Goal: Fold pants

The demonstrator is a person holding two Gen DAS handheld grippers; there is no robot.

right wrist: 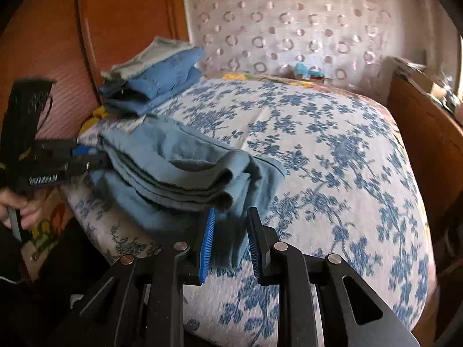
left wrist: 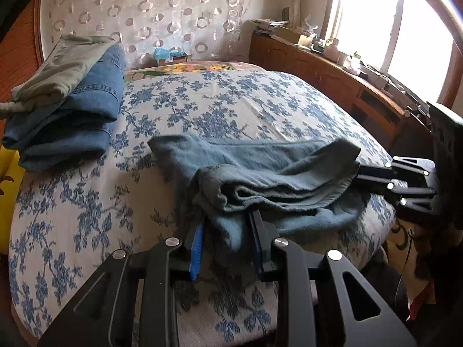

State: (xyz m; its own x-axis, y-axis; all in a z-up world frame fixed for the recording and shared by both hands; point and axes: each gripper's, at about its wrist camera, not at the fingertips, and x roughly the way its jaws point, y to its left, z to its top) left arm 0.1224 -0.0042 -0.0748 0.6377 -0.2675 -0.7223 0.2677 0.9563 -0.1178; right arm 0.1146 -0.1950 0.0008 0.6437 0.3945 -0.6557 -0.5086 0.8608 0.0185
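Note:
Grey-blue pants lie folded in several layers near the front edge of the bed. My left gripper sits at the pants' near left end, its jaws a little apart, with a loose fold of cloth hanging between the blue pads. My right gripper stands the same way at the other end, slightly apart around a hanging corner of the cloth. Each gripper shows in the other's view: the right gripper with its tips under the cloth, the left gripper held by a hand.
A stack of folded jeans and a beige garment rests at the bed's far left. A wooden cabinet with clutter runs along the right under a bright window. A patterned curtain hangs behind the bed.

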